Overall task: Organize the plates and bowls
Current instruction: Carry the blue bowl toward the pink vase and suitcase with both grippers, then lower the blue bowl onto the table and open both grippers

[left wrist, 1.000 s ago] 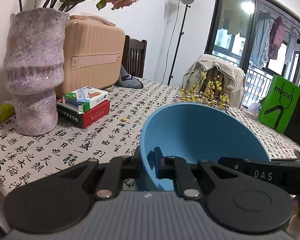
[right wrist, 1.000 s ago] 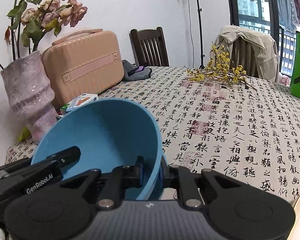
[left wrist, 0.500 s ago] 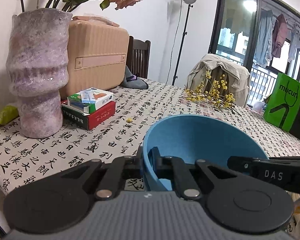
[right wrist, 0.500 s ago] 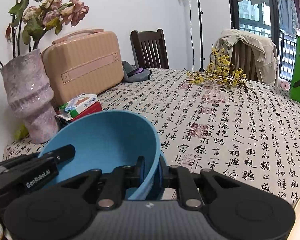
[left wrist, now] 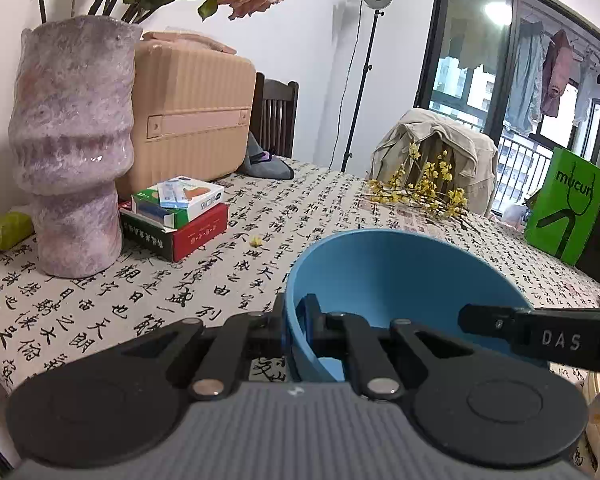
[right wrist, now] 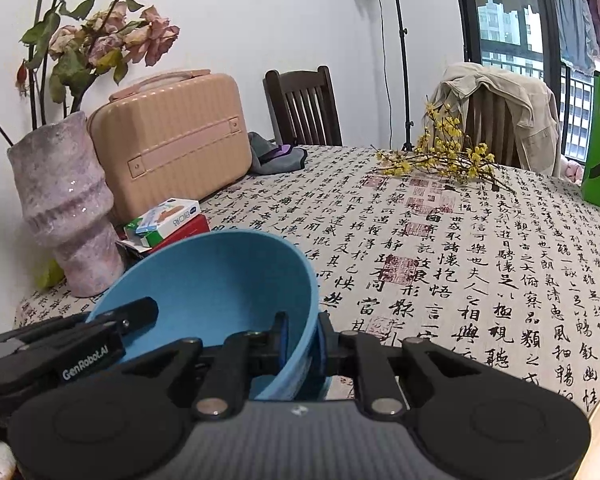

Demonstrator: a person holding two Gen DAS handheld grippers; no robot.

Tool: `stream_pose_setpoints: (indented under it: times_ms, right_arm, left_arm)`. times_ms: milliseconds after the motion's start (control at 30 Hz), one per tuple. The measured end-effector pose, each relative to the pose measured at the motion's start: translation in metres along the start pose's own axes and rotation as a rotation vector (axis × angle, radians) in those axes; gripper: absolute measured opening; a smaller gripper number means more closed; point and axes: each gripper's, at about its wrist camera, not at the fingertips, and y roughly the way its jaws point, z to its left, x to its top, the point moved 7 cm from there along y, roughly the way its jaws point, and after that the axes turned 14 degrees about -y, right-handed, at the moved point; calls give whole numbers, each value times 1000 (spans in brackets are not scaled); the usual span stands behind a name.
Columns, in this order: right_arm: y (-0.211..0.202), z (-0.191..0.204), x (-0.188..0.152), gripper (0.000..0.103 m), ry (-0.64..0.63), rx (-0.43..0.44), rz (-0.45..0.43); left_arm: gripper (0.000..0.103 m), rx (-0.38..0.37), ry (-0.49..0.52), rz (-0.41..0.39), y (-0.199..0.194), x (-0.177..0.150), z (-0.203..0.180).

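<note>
**A:** How will the round, matte blue bowl (left wrist: pixel 400 276) handle?

**B:** It looks light and stiff, probably plastic or a fibre composite, so unlikely to shatter (a guess from its thin wall and dull finish). The rim is the place to hold it, and that is where both claws have it: the left gripper (left wrist: pixel 294 322) is clenched on the rim's left side, one finger inside and one outside, and the right gripper (right wrist: pixel 302 334) is pinched on the opposite side the same way.

**A:** Where is the bowl?

**B:** At the near edge of the table covered in a calligraphy-print cloth (right wrist: pixel 480 264), tilted with its mouth facing away from the person. I cannot tell whether its base touches the cloth.

**A:** Any risk?

**B:** A smooth thin rim could pivot between the pads, so two holds help.

**A:** Room to move?

**B:** Plenty to the far right. On the left stand a mottled pink ceramic vase (left wrist: pixel 74 148) and a stack of small cartons (left wrist: pixel 176 216), both near.
</note>
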Motion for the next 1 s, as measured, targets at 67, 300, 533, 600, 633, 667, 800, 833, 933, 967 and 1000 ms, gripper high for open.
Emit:
stream_pose_setpoints:
  times_ms: [67,300,533,600,633,667,800,833,933,967,1000]
  right_arm:
    - [-2,-2,2,14,2,-8,-14]
    - [-1,-1,1,13,-9,-22,-11]
    - [3,-5,-4,13,13,-15,6]
    - [3,-6,-4,13,14,-12,10]
    - [4,-6,-5,13,14,-10,12]
    - [4,-6,-6,13,15,-8,14]
    - [6,-5,-8,13,14,-4,19]
    - [7,-5,-8,13,15,-3,20]
    - [7,-5,-9,13,21,6,24]
    - [7,-6,-9,13,22,8,23]
    - [7,-6,-9,13,22,8,22]
  left_arm:
    - [9,10,6,-4,1,-1,1]
    - [10,-2,7,-4,1,-1,0]
    - [12,-5,-16,0,-1,3,4]
    - [12,-5,-18,-6,-1,4,4]
    - [12,-5,-18,-7,-1,5,4]
    - [12,-6,-17,-7,-1,5,4]
    - [13,0,-5,-19,-1,5,3]
    - [13,3,4,-31,-2,5,2]
    - [13,15,38,-59,-3,4,-2]
    - [13,17,43,-62,-3,4,-2]
    - [12,17,50,-64,-2,4,-3]
